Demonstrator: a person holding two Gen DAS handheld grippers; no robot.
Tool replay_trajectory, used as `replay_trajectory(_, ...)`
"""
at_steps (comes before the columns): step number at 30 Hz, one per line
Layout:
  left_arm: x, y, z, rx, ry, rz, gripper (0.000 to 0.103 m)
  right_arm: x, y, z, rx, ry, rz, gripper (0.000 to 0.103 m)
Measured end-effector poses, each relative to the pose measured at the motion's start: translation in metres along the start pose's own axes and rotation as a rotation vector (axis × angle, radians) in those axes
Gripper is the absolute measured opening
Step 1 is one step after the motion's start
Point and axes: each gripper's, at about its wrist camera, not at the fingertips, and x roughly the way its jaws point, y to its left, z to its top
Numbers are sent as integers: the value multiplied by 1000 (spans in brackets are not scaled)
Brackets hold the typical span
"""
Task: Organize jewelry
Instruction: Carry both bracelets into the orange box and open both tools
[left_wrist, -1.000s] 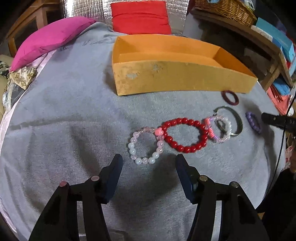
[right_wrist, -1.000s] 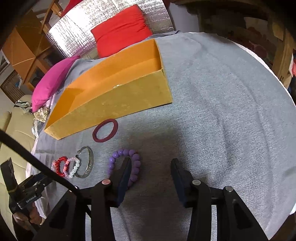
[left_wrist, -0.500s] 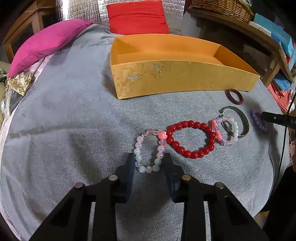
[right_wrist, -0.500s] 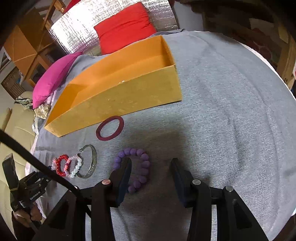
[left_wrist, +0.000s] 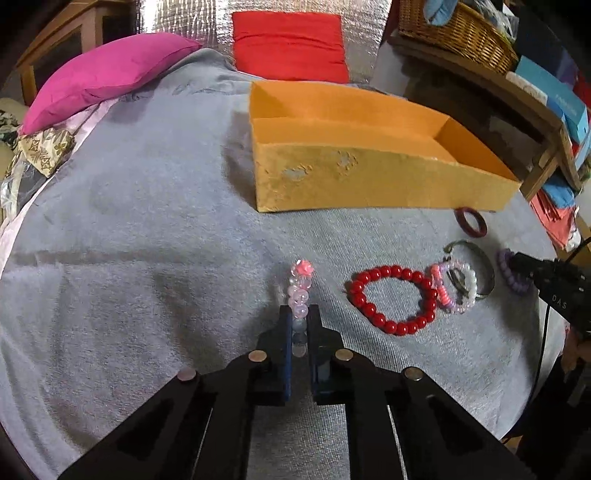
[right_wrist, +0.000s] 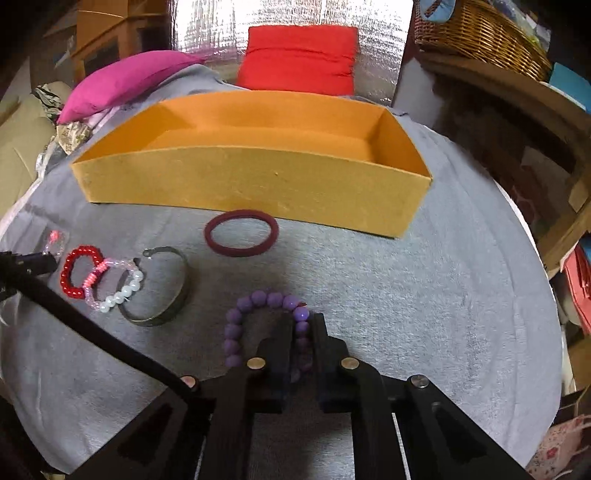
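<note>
A pale pink translucent bead bracelet (left_wrist: 300, 295) is pinched by the left gripper (left_wrist: 299, 314), its lower beads hidden between the jaws. A purple round-bead bracelet (right_wrist: 258, 314) is clamped by the right gripper (right_wrist: 302, 325), one side covered by the black fingers (right_wrist: 277, 343).

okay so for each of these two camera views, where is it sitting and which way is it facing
Left wrist: on the left gripper, angled down over grey cloth toward the orange box; its fingers pinch the pale pink bracelet.
Right wrist: on the right gripper, facing the same box; its fingers pinch the purple bracelet.
Shared: box, red bracelet, each other's gripper at the edge.
</note>
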Motion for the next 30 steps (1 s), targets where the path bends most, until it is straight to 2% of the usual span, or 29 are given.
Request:
replay_trajectory(7, -14, 7, 12, -28, -62, -14, 8, -17, -24, 9, 142, -69, 108, 10)
replay_trajectory(13, -32, -7, 21, -18, -128, -52, 8, -29, -43, 13, 228, -118, 217, 10)
replay_trajectory(22, -57, -39, 40, 31, -255, -101, 8, -56, -47, 23, 245, -253, 272, 10)
replay_trajectory(30, -54, -66, 63, 47, -339, -121, 8, -68, -43, 42, 264, -335, 316, 10)
